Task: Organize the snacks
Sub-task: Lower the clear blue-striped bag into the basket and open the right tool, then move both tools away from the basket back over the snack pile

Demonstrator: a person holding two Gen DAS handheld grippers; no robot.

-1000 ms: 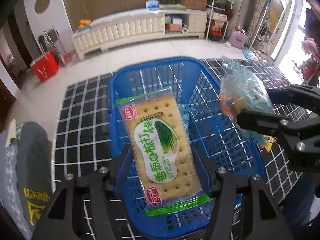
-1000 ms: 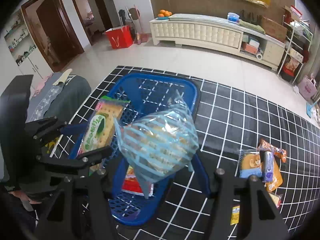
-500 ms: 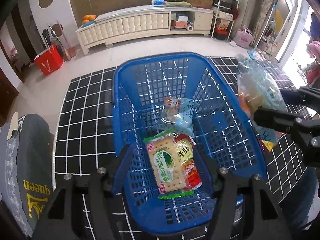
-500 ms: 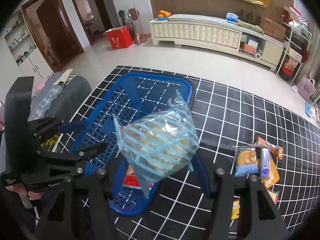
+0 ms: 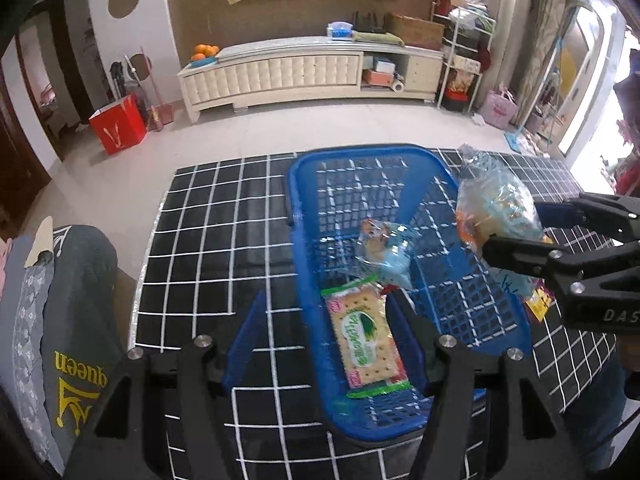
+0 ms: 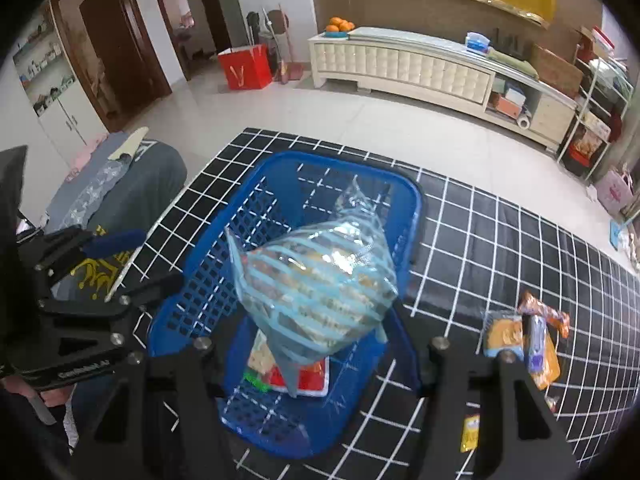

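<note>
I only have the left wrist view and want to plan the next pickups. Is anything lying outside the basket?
Observer: Yes. The right wrist view shows a small pile of snack packets on the checked mat, right of the blue basket.
Operator: Is the right tool's bag over the basket?
Observer: The striped bag, clamped in the right tool, hangs above the basket's middle.
Operator: Anything else out there?
Observer: One small yellow packet lies alone, nearer the camera than the pile.

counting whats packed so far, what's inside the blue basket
Inside the blue basket: a green cracker pack, a light blue snack bag, and a red packet partly covered by the crackers. Anything beneath them is hidden.
</note>
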